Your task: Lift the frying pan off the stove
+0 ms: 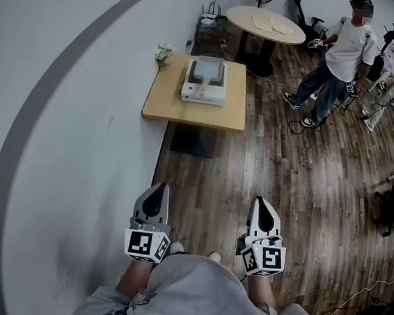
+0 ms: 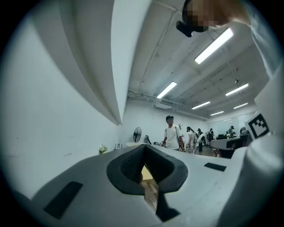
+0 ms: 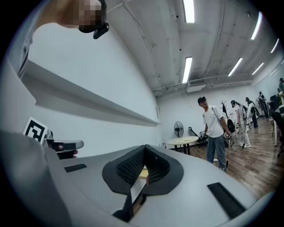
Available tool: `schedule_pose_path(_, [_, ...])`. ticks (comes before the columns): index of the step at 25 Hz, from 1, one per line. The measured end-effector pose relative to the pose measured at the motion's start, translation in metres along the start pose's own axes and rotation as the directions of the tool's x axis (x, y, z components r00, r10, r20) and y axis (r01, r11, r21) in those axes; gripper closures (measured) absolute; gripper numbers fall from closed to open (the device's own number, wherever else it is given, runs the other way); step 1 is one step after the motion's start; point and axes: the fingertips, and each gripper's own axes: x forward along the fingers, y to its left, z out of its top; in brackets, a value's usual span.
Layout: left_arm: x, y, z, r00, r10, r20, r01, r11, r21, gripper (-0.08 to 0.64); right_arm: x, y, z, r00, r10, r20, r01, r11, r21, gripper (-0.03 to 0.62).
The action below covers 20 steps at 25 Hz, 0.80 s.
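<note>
The left gripper [image 1: 157, 190] and right gripper [image 1: 263, 203] are held low, jaws together, well apart from the wooden table [image 1: 162, 99], on which the frying pan [image 1: 208, 69] is seen resting on the stove [image 1: 204, 93].

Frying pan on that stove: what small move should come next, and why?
Probably step toward the table: the frying pan sits on the stove well ahead, while the left claw and right claw are shut, empty and far short of it.

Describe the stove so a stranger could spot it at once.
Find the wooden table against the white wall. The stove is the white boxy unit at its middle, carrying a grey pan; its only neighbour is a small flower bunch by the far corner.
</note>
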Motion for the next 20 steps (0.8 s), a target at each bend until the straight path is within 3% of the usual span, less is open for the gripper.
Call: schedule_pose_path(20, [0.001, 0.004, 0.000, 1.000, -0.010, -0.009, 0.010, 1.000, -0.009, 0.558, 0.011, 0.014, -0.002, 0.999, 0.032, -0.016, -0.032, 0.999, -0.009, 0.594])
